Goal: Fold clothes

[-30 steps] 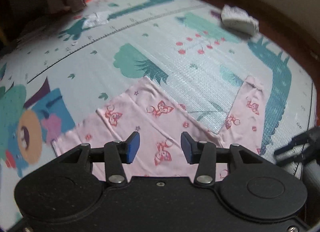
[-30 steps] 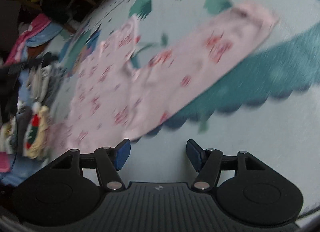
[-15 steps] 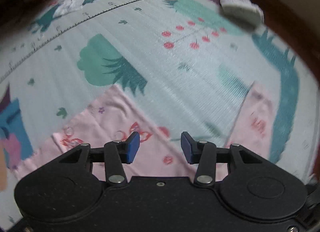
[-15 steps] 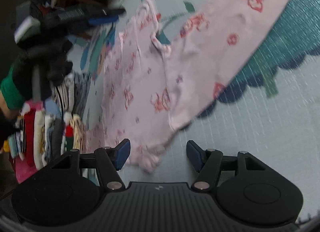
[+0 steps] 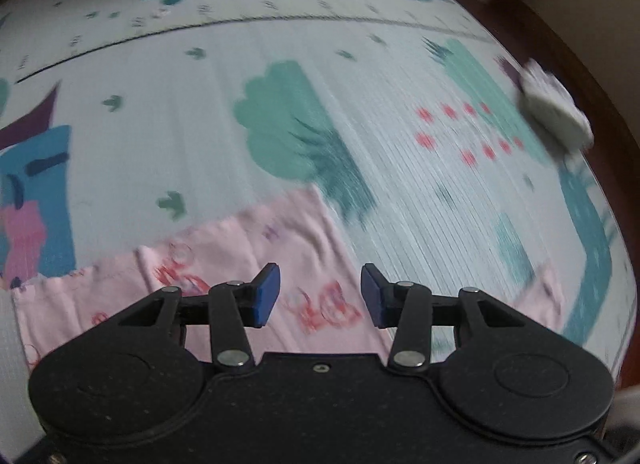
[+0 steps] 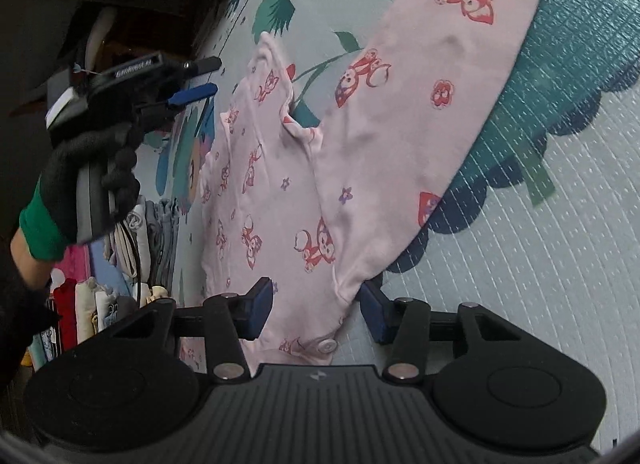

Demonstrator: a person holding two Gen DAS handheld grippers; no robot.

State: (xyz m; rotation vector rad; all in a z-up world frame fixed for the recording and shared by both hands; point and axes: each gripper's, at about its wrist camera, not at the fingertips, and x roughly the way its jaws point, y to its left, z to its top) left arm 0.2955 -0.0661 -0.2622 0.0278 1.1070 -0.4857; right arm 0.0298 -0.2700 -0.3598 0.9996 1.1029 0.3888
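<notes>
**Pink garment spread out, both grippers empty above it**

A pale pink cotton garment printed with red fox-like figures (image 6: 304, 168) lies spread on the patterned foam play mat (image 5: 400, 192), its long sleeve or leg (image 6: 448, 64) stretched out to one side. No fold shows in it; a flat spread like this would suit either a piece laid out for folding or one opened again. The right hand-held gripper (image 6: 316, 308) hangs over the snap-buttoned edge, jaws apart, gripping nothing. The left hand-held gripper (image 5: 320, 296) hovers over another part of the pink cloth, also parted and empty. A row of folded clothes (image 6: 120, 264) sits at the mat's edge, and a small whitish folded bundle (image 5: 554, 112) lies well apart.
</notes>
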